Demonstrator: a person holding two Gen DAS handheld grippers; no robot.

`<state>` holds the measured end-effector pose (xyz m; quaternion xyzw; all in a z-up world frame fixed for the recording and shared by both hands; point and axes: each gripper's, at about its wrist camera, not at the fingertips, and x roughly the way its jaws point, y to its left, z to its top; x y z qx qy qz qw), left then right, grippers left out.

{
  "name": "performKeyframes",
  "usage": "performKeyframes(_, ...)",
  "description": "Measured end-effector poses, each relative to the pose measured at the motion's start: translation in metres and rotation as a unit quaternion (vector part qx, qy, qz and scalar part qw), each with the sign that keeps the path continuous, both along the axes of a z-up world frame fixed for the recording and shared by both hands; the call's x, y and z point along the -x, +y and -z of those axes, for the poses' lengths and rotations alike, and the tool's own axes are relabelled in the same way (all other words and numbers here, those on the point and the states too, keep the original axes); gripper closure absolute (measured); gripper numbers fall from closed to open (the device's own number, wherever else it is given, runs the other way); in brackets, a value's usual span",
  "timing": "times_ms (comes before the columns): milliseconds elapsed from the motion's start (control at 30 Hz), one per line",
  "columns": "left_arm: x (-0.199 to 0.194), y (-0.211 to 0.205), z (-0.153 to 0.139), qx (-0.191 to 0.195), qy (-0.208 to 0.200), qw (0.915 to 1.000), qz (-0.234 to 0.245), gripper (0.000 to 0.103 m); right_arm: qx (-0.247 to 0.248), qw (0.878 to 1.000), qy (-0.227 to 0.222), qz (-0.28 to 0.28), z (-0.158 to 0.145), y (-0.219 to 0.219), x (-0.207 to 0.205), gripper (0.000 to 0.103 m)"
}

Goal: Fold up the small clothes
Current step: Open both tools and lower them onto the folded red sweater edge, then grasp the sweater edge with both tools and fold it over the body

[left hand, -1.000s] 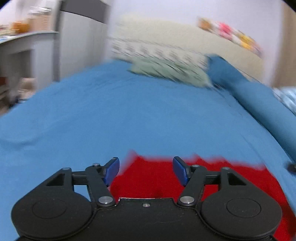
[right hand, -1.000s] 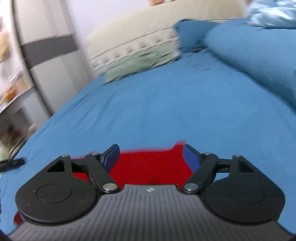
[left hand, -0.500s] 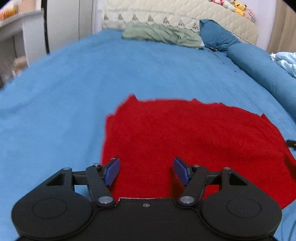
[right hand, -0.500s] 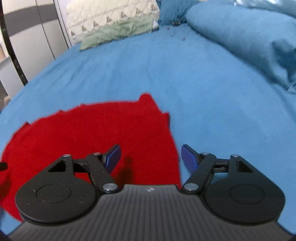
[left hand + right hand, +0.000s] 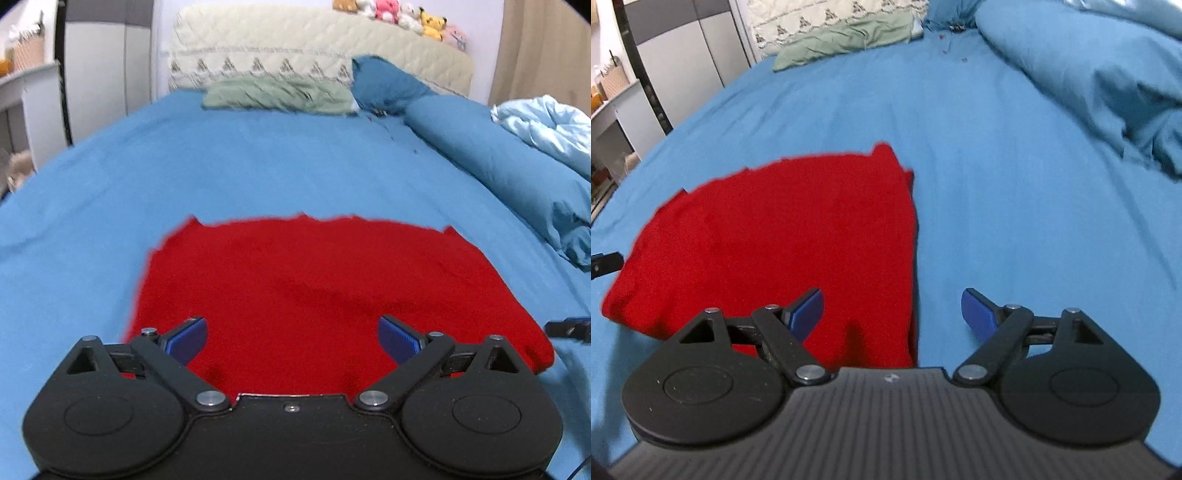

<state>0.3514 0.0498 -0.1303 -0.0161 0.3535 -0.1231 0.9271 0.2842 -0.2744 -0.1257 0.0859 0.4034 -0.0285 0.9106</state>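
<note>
Left gripper (image 5: 292,338) jaws opening wide over red garment (image 5: 325,288), nothing pinched. Right gripper (image 5: 892,312) also opening, straddling garment's right edge on blue bed (image 5: 1015,166).

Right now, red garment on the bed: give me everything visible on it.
The red garment is a plain, bright red piece of cloth, soft and knit-looking, with no print, buttons or seams that can be made out. It lies spread flat on the blue bedsheet, roughly rectangular, with small pointed corners at its far edge and a doubled layer along its right side in the right wrist view. A few shallow creases cross the middle. Neither gripper's pads press on it; only the sheet touches it.
</note>
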Motion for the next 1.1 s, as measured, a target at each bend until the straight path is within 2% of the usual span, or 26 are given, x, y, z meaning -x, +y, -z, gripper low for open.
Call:
performKeyframes(333, -0.022, -0.047, 0.039, -0.037, 0.022, 0.9990, 0.015, 0.003, 0.034, 0.999, -0.028, 0.011, 0.060, 0.022, -0.014, 0.022)
performKeyframes(433, -0.028, -0.054, 0.053, -0.054, 0.038, 0.9977, 0.016, 0.003, 0.023, 0.999, -0.038, 0.000, 0.064, 0.024, -0.013, 0.042)
performKeyframes(467, -0.029, -0.056, 0.057, -0.061, 0.040, 0.9972, 0.017, 0.001, 0.018, 0.999, -0.039, -0.005, 0.063, 0.026, -0.013, 0.054)
performKeyframes(533, -0.029, -0.059, 0.063, -0.071, 0.036, 0.9966, 0.019, 0.000, 0.009, 0.999, -0.036, -0.003, 0.061, 0.028, -0.013, 0.065)
performKeyframes(567, -0.029, -0.060, 0.065, -0.073, 0.040, 0.9964, 0.018, 0.000, -0.004, 0.999, -0.032, 0.003, 0.059, 0.027, -0.014, 0.075)
performKeyframes(600, -0.030, -0.059, 0.066, -0.070, 0.044, 0.9964, 0.015, 0.000, -0.027, 0.999, -0.025, 0.017, 0.057, 0.022, -0.016, 0.079)
performKeyframes(733, -0.042, -0.058, 0.062, -0.064, 0.078, 0.9947, 0.017, 0.000, -0.119, 0.990, -0.020, 0.072, 0.034, 0.006, -0.020, 0.080)
performKeyframes(867, -0.055, -0.049, 0.050, -0.057, 0.124, 0.9893, 0.049, 0.000, -0.150, 0.985, -0.066, 0.056, -0.021, 0.021, -0.032, 0.081)
performKeyframes(967, -0.045, -0.017, 0.026, -0.012, 0.105, 0.9942, 0.022, 0.000, -0.167, 0.981, -0.099, 0.002, -0.068, 0.061, -0.051, 0.080)
performKeyframes(1100, -0.016, 0.045, -0.001, 0.029, 0.068, 0.9973, 0.003, 0.000, -0.180, 0.967, -0.110, -0.139, -0.100, 0.153, -0.082, 0.080)
